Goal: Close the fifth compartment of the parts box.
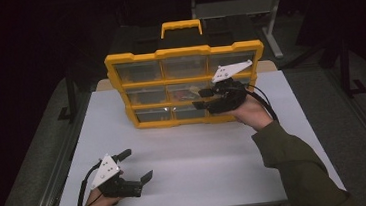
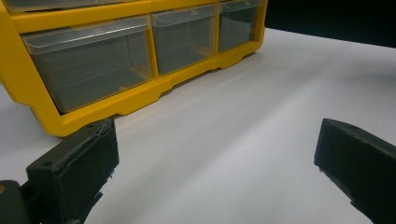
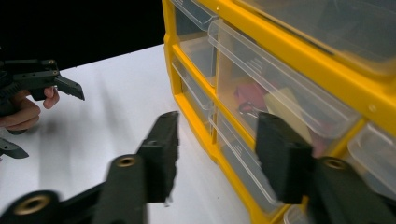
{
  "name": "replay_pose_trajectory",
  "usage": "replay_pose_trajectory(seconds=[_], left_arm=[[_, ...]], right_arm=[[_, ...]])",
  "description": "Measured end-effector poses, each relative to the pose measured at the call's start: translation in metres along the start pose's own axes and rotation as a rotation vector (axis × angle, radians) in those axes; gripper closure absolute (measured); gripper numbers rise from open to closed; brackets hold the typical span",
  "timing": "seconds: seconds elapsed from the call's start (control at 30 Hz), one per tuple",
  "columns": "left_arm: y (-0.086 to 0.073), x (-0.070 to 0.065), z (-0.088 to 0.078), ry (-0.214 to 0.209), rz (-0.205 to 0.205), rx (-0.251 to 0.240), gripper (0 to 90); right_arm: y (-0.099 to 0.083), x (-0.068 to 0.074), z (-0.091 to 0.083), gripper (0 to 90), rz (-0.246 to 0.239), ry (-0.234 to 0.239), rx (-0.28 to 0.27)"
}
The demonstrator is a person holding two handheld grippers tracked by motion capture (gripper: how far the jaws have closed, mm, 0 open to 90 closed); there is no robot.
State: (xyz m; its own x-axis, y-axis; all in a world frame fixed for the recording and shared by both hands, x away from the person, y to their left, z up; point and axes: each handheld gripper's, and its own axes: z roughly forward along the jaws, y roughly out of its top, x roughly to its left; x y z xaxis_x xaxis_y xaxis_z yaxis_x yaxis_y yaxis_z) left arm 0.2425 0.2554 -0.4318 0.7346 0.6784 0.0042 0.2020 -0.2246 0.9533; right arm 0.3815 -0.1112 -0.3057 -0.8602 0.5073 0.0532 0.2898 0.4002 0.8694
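At the near left of the white table (image 1: pixel 186 158), the left gripper (image 1: pixel 136 165) rests low over the surface in the person's left hand (image 1: pixel 99 203). Its jaws stand wide apart with nothing between them; in the left gripper view they frame bare table, and the bottom row of drawers lies beyond them.

Farther in and to the right, the right gripper (image 1: pixel 201 99) is held by the right hand (image 1: pixel 252 112) up against the front of the yellow drawer box (image 1: pixel 117 63). The olive sleeve (image 1: pixel 296 163) reaches in from the near right corner. The jaws are partly open and grip nothing. In the right gripper view they sit just in front of a clear middle drawer (image 3: pixel 275 88) on the right side of the box, where something pink (image 3: pixel 254 95) shows through the plastic. Whether a jaw touches the drawer front cannot be told.

The box stands upright at the far middle of the table, three rows of clear drawers facing the person, a yellow handle (image 1: pixel 180 27) on top.
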Motion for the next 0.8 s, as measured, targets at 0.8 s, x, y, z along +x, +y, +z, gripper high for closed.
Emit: replay_pose_trajectory(seconds=[0.8], left_arm=[[-0.001,0.004,-0.001,0.011,-0.014,-0.002,0.0]], right_arm=[[-0.082,0.008,-0.023,6.0,0.043,-0.109,-0.059]])
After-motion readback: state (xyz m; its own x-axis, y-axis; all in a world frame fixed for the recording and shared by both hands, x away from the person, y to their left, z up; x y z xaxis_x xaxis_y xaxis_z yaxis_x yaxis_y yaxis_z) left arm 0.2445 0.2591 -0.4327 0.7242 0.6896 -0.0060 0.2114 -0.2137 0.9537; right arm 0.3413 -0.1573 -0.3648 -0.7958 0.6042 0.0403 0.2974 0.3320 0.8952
